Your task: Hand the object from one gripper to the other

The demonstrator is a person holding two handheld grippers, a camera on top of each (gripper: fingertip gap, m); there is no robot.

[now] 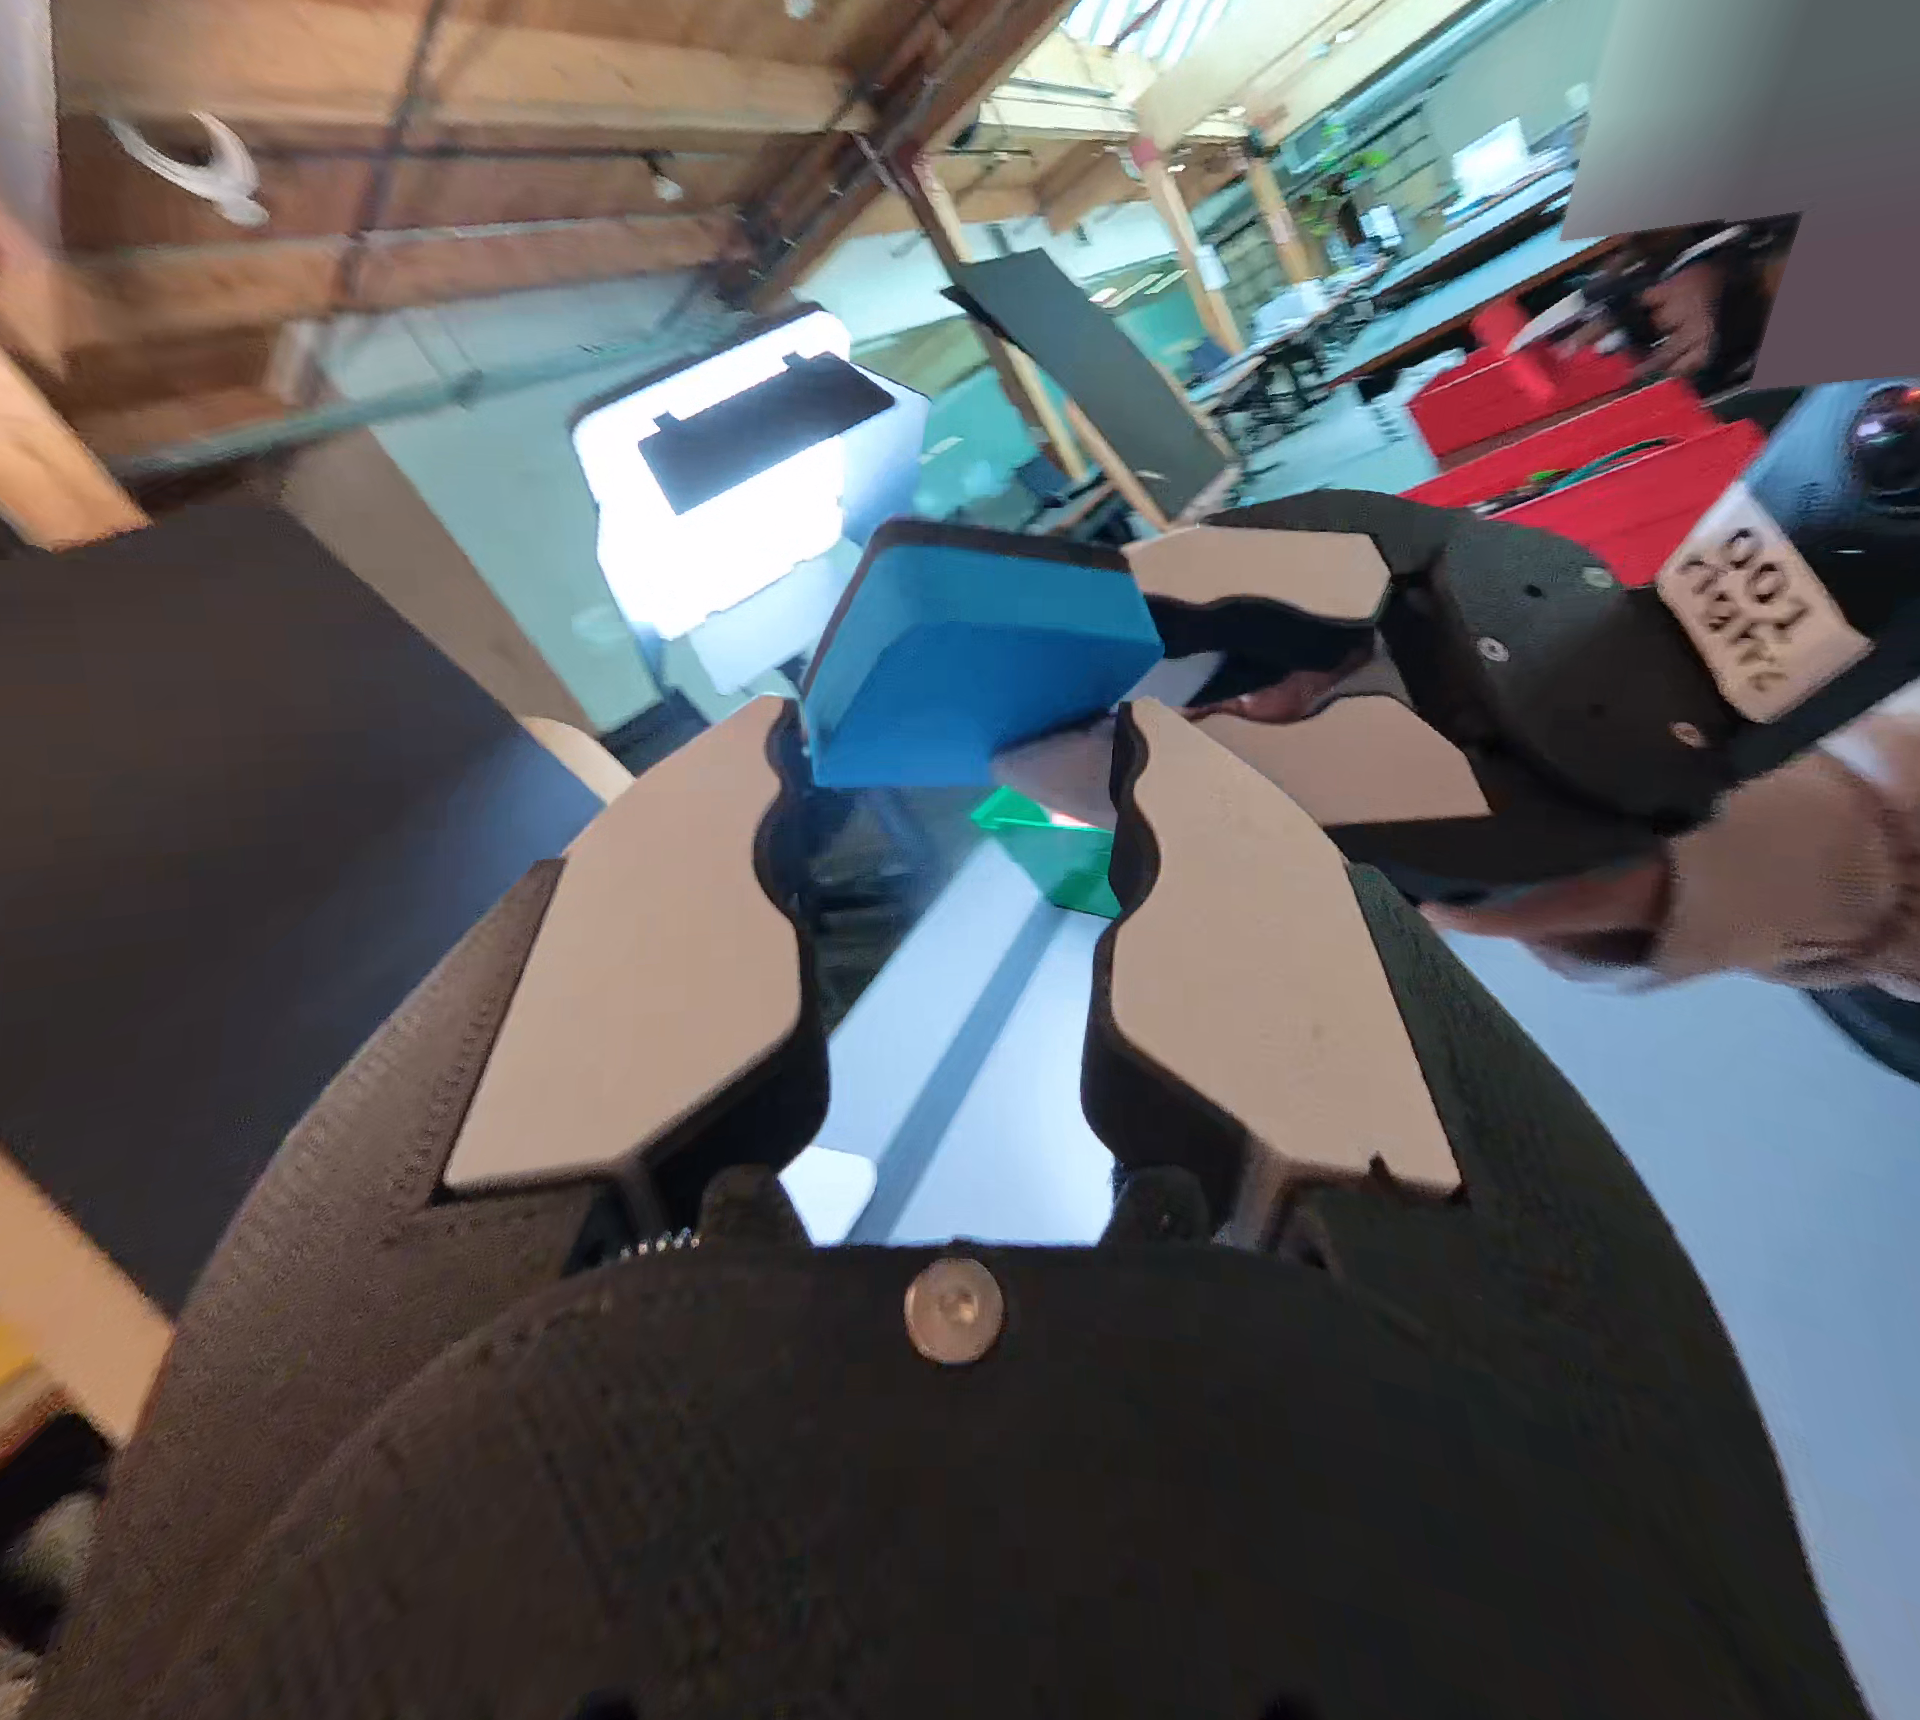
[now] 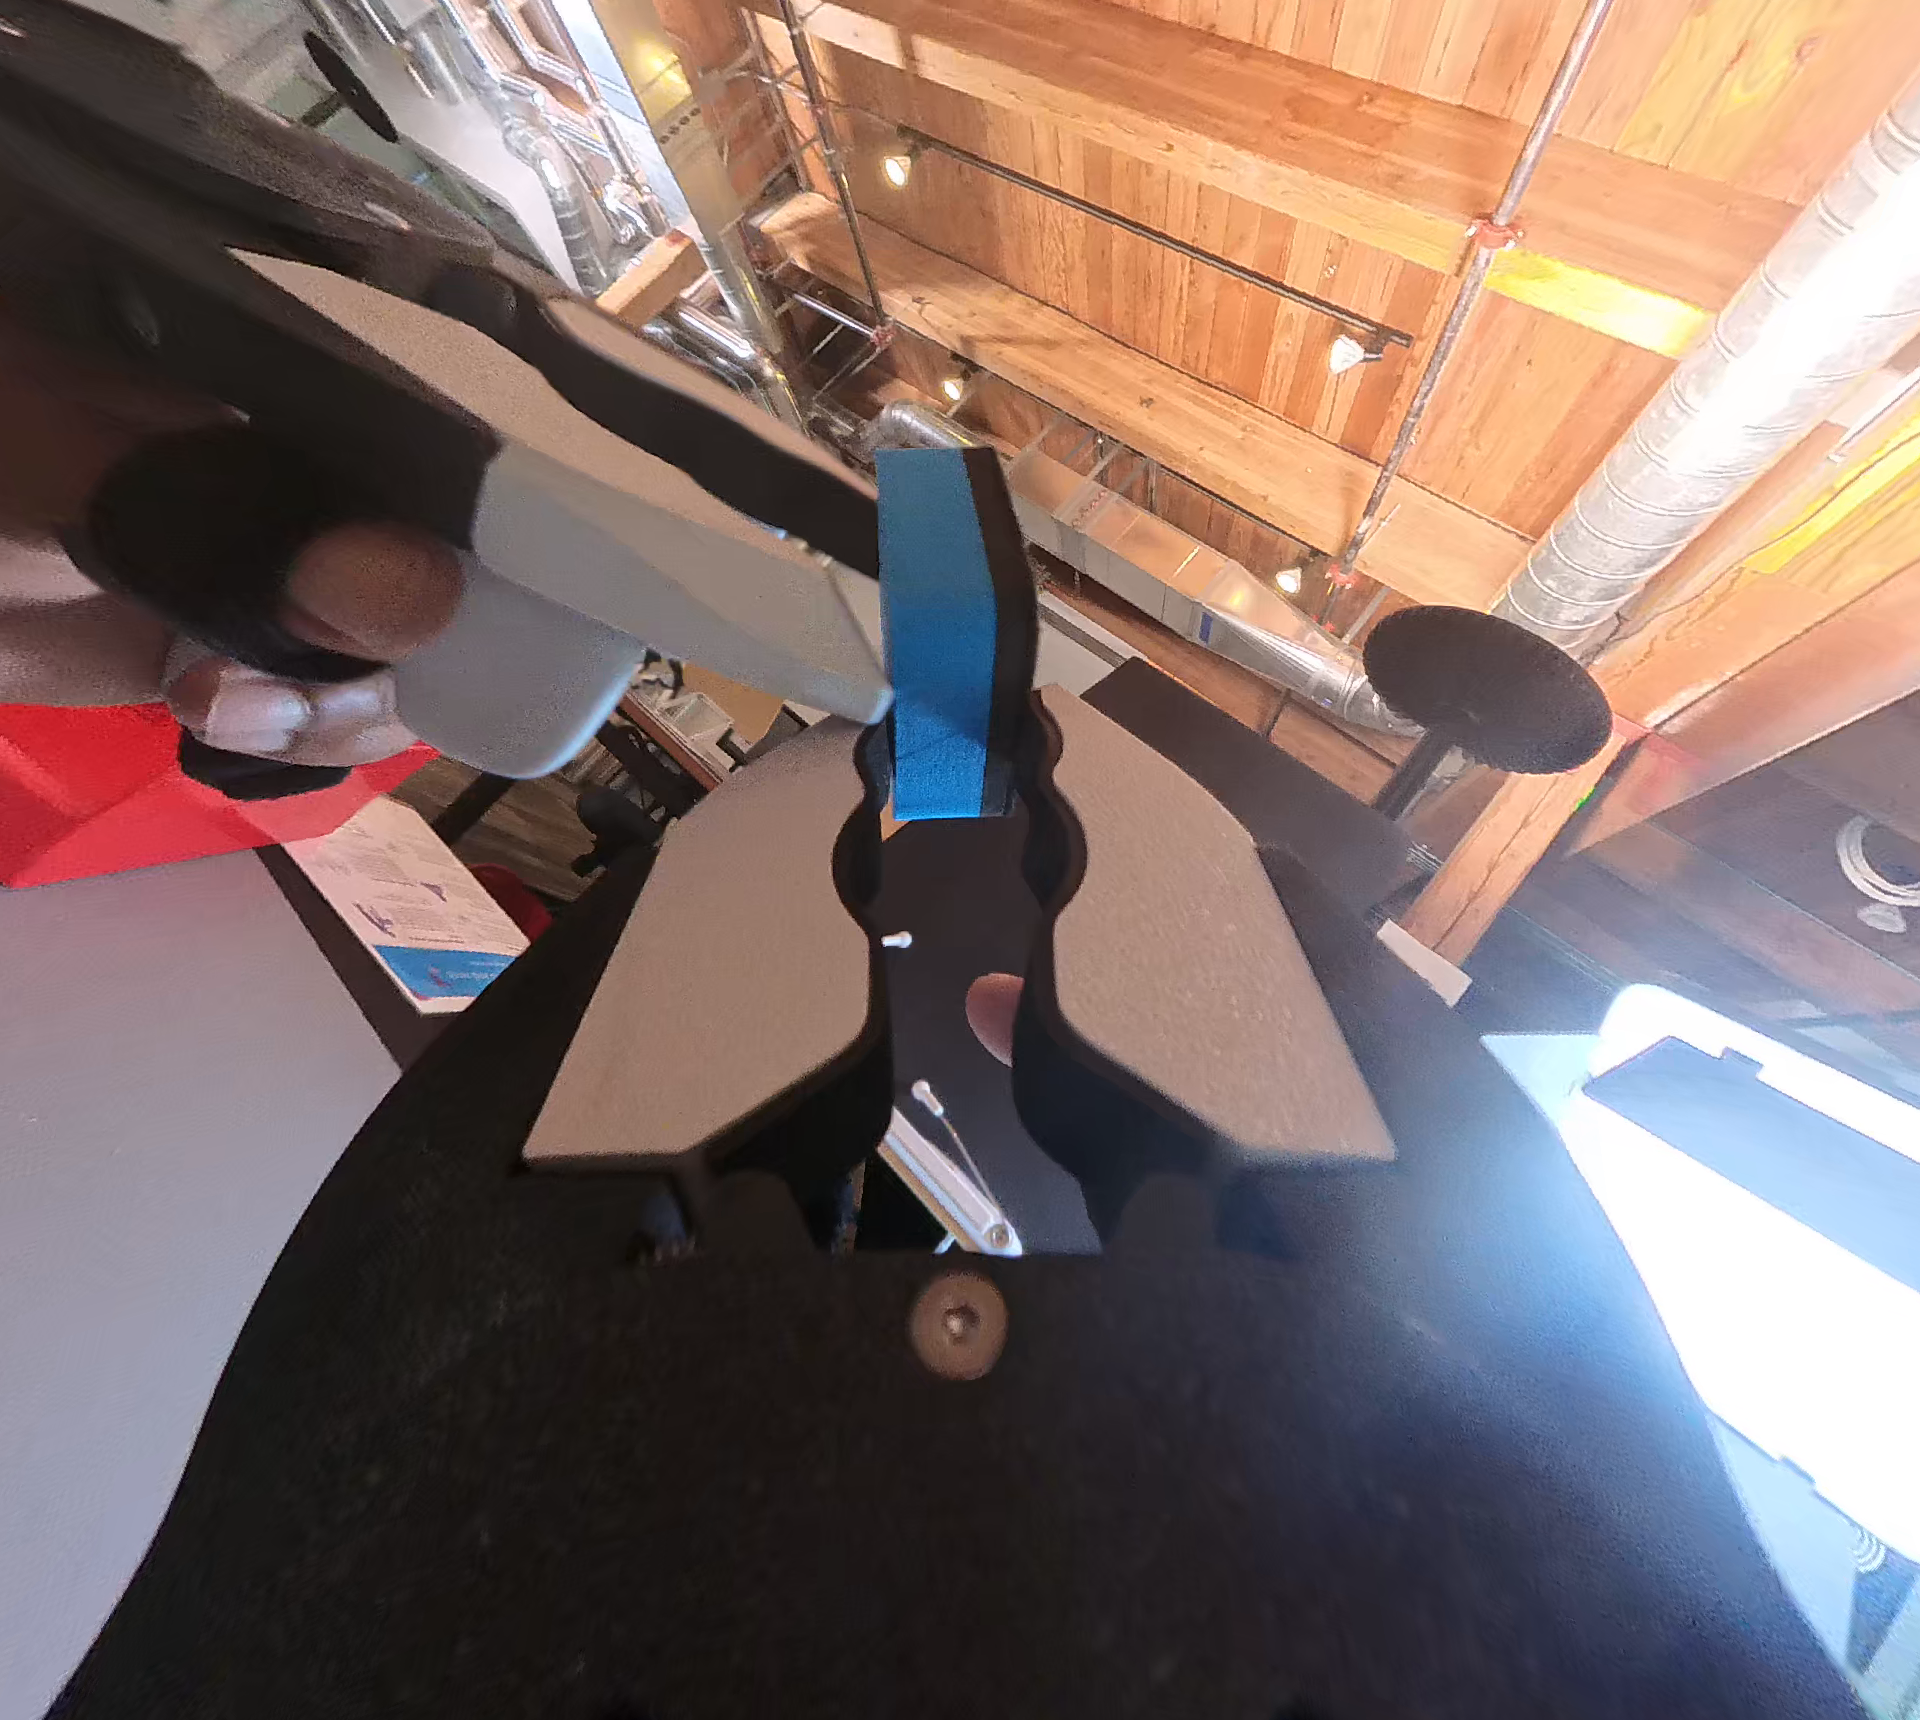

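Note:
The object is a blue foam block [image 2: 935,631] with a black backing layer, held up in the air. My right gripper [image 2: 951,751] is shut on its lower end, one pad on the blue face and one on the black side. In the left wrist view the block [image 1: 966,673] sticks out from the right gripper [image 1: 1174,652], which comes in from the right. My left gripper [image 1: 956,725] is open. Its fingertips straddle the block's near corner, with a clear gap at the right pad [image 1: 1143,756]. The left gripper [image 2: 868,631] also shows in the right wrist view, reaching in from the left against the blue face.
A person's hands [image 2: 312,631] hold both grippers. Below are a white table [image 1: 1662,1151], a green bin [image 1: 1049,849] and red bins [image 1: 1579,444]. A bright white device [image 1: 727,486] stands behind the block. Wooden ceiling beams and ducts [image 2: 1714,423] fill the background.

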